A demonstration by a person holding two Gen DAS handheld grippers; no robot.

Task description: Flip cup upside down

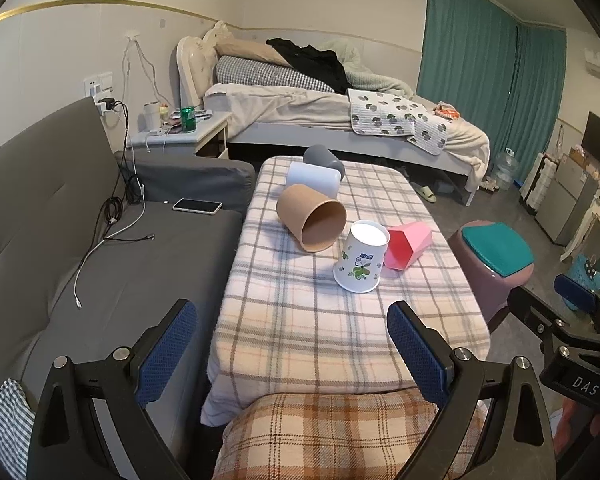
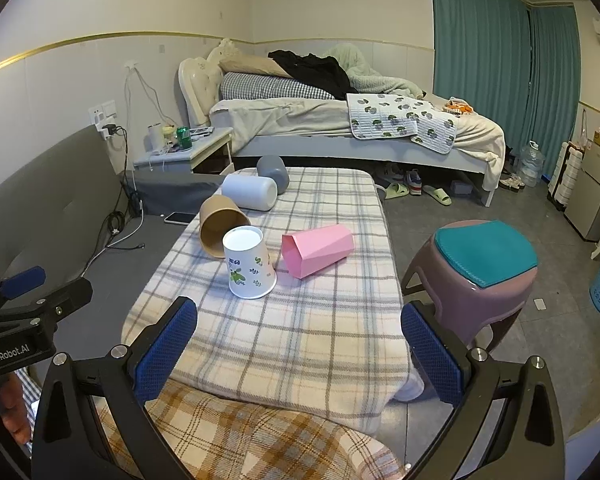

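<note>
Your grey cup (image 2: 273, 173) at the table's far edge sits half hidden behind the pale blue one (image 2: 249, 192); the white floral cup (image 2: 249, 263) stands rim-down mid-table (image 2: 300, 340) beside the pink cup (image 2: 317, 250); both your left gripper (image 1: 292, 346) and right gripper (image 2: 299, 350) gape, empty; bed (image 2: 340, 120) beyond.

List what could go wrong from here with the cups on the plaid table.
1. The white floral cup already stands mouth down, tilted on the soft plaid cloth; a nudge might topple it.
2. The brown cup, pink cup, white cylinder cup and grey cup lie on their sides and may roll off.
3. The brown cup sits close behind the floral one, so the open right tool could bump it.
</note>
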